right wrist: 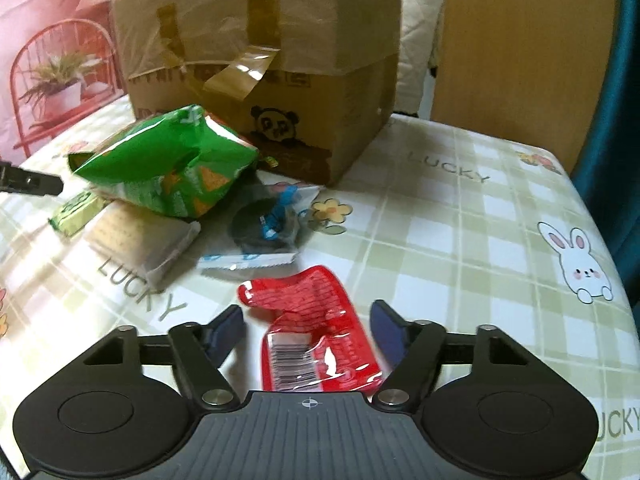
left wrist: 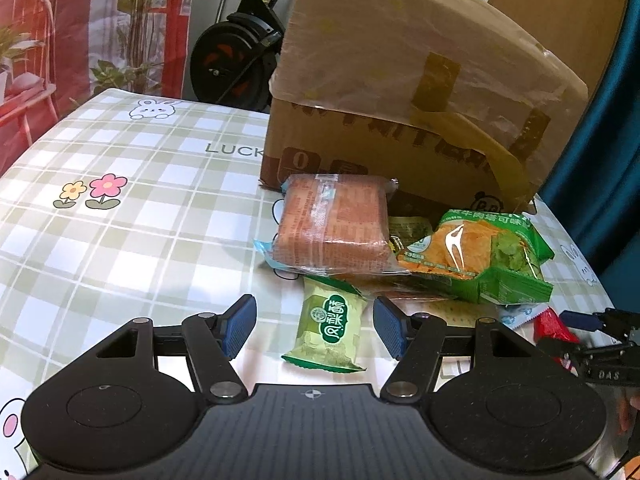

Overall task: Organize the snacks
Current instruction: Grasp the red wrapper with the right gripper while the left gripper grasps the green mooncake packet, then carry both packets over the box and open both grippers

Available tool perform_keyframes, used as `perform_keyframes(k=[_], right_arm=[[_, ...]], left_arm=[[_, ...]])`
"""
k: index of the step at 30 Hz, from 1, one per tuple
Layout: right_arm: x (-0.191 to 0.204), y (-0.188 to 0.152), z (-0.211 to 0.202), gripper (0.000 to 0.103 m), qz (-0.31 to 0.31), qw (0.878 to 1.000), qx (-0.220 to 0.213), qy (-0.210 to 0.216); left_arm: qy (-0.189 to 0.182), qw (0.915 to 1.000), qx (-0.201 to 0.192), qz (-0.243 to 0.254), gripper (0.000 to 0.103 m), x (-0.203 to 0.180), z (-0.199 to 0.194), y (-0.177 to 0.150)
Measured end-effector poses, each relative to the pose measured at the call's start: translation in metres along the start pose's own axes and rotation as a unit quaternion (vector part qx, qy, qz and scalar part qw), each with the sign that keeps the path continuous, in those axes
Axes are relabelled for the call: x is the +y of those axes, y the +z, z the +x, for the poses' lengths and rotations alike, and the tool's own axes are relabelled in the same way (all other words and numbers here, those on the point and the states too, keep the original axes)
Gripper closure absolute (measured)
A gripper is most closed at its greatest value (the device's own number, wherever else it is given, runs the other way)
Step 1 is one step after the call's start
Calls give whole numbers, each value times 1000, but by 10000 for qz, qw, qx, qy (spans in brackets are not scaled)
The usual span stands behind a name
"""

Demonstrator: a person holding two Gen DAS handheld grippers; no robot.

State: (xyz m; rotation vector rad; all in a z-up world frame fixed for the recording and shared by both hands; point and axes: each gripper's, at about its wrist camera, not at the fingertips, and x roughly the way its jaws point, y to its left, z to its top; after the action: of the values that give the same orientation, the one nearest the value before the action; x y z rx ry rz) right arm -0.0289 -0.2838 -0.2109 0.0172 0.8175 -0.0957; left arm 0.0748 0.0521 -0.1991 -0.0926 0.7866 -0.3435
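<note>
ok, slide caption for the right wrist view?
Right gripper, jaws open, straddles a red snack packet on the checked tablecloth.

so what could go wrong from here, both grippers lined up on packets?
1. The red packet is slick and crumpled; the right gripper, pads either side but apart from it, may pinch only film.
2. The small green packet between the left gripper pads lies against the pile; lifting it may drag the green chip bag.
3. Both grippers work close together and may collide.
</note>
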Motion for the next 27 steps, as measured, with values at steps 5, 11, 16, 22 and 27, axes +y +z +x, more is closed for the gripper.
perform_keyframes(k=[5, 11, 16, 22, 27], right_arm=[[-2, 0, 1, 56, 38, 9999, -76, -137], [1, -1, -5, 59, 170, 9997, -185, -26], [-6, -3, -19, 60, 701, 9960, -552, 51], [-8, -1, -24, 59, 1102, 9913, -677, 235], [-8, -1, -28, 59, 1229, 9894, -734, 266]], left_arm=[[3, 9999, -20, 128, 36, -3, 0, -2], [-16, 9997, 11, 252, 36, 0, -1, -8], [-14, 9994, 96, 333, 36, 1, 3, -12], [-28, 9980, 208, 605, 36, -10, 20, -9], [143, 9956, 212, 904, 39, -19, 38, -9]])
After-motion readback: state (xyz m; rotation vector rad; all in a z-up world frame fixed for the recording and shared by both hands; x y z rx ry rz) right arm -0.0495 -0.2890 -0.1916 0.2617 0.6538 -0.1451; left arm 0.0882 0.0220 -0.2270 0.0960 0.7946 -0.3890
